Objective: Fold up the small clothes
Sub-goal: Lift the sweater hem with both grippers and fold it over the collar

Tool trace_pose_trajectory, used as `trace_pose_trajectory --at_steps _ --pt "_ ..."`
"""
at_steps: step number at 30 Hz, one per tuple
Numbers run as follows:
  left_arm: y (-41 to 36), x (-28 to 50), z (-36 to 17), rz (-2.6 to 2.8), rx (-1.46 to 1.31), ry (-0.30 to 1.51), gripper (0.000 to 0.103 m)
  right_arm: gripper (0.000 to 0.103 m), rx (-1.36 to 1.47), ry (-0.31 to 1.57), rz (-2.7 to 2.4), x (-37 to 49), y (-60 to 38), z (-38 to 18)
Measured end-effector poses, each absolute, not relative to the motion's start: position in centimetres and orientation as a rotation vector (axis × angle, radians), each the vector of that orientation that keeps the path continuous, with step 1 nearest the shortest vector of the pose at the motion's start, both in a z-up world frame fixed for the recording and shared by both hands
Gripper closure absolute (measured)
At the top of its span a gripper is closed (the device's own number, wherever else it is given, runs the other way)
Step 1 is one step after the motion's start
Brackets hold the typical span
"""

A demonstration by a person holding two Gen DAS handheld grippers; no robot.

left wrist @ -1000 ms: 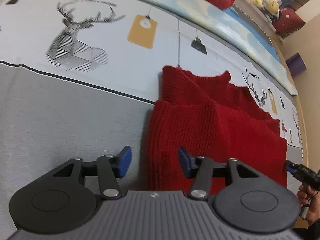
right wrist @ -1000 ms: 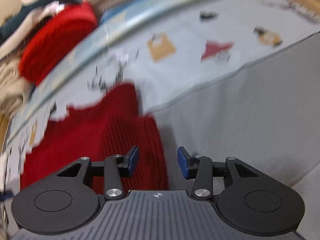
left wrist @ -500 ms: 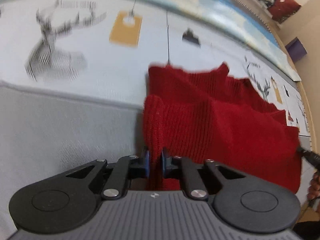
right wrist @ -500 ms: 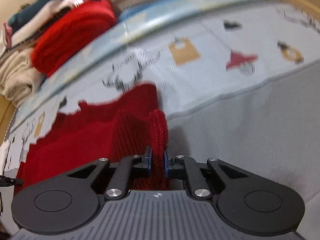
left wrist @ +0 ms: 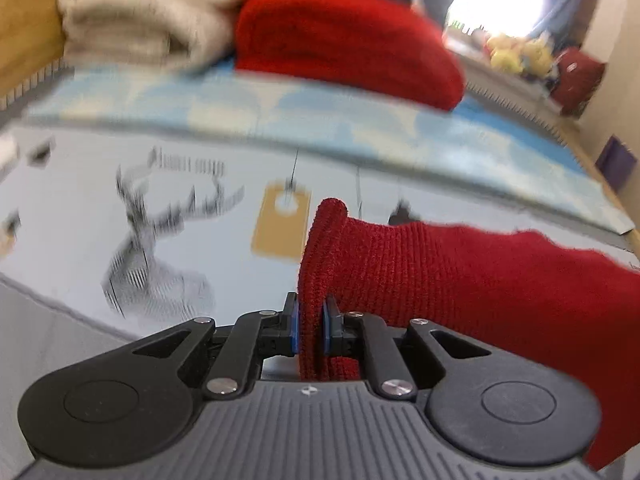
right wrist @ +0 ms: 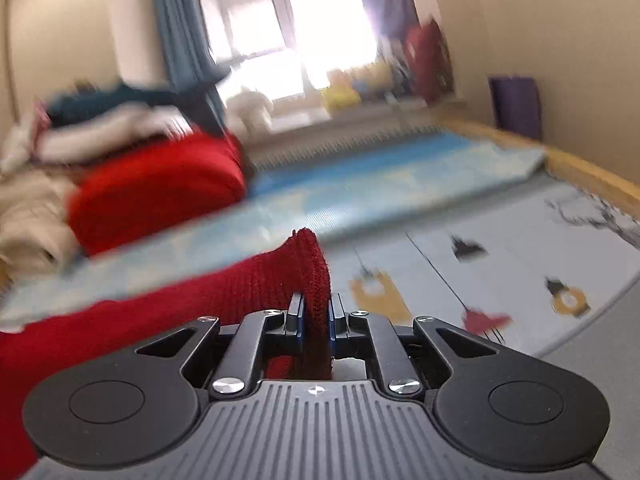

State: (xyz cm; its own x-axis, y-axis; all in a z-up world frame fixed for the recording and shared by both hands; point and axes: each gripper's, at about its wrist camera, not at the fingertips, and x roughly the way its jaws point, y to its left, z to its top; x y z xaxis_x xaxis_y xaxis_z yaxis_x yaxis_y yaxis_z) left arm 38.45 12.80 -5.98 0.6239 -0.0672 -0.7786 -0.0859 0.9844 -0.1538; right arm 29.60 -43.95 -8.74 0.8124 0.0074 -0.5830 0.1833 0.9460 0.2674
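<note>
Stretching between my two grippers, the red knit garment [left wrist: 460, 280] hangs lifted above the printed mat [left wrist: 80, 200], one corner pinched at each end. My left gripper [left wrist: 311, 326] is clamped on the garment's left corner: the blue pads [left wrist: 295, 330] press the ribbed cloth from both sides, and a tongue of knit stands up past them. From there the cloth runs off to the right edge of the left wrist view. My right gripper [right wrist: 316, 326] is clamped the same way on the opposite corner of the red knit garment [right wrist: 256, 284], with a peak of cloth rising above the fingertips and the rest trailing down to the left.

Below lies the pale mat with its drawn deer [left wrist: 160, 240], an orange tag picture [left wrist: 282, 224] and small hanging-lamp figures [right wrist: 568, 296]. Beyond it runs a blue patterned strip [left wrist: 360, 124]. On that strip sits a folded red knit pile [left wrist: 344, 40], with a folded beige pile [left wrist: 148, 16] just beside it on the left. Farther back are a bright window [right wrist: 320, 20], a teal curtain [right wrist: 180, 28], some blurred soft toys [left wrist: 516, 56] and a purple box [right wrist: 516, 104] against the wall.
</note>
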Motion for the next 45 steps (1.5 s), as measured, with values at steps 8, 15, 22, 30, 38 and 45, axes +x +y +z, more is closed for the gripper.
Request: trace_pose_trajectory --at_steps 8,15,22,30,38,45 --pt "13.5 39.0 -8.0 0.081 -0.157 1.062 0.072 0.083 0.266 1.026 -0.195 32.7 -44.8 -15.6" --pt "11.4 35.3 -6.9 -0.309 -0.078 1.127 0.072 0.073 0.438 0.927 0.089 30.5 -46.7 -11.7" --pt "10.5 32.5 -11.9 -0.376 0.214 1.295 0.072 0.061 0.062 1.263 0.282 28.1 -42.3 -16.2" --pt "9.7 29.4 -10.6 -0.500 0.213 1.266 0.072 0.061 0.129 1.202 0.241 27.4 -42.9 -13.2" --pt "9.1 27.9 -9.8 -0.511 0.274 1.217 0.073 0.062 0.069 1.212 0.254 26.2 -42.1 -13.1" --pt "7.9 28.0 -10.4 -0.471 0.367 1.237 0.071 0.060 -0.032 1.263 0.240 25.6 -41.4 -13.7"
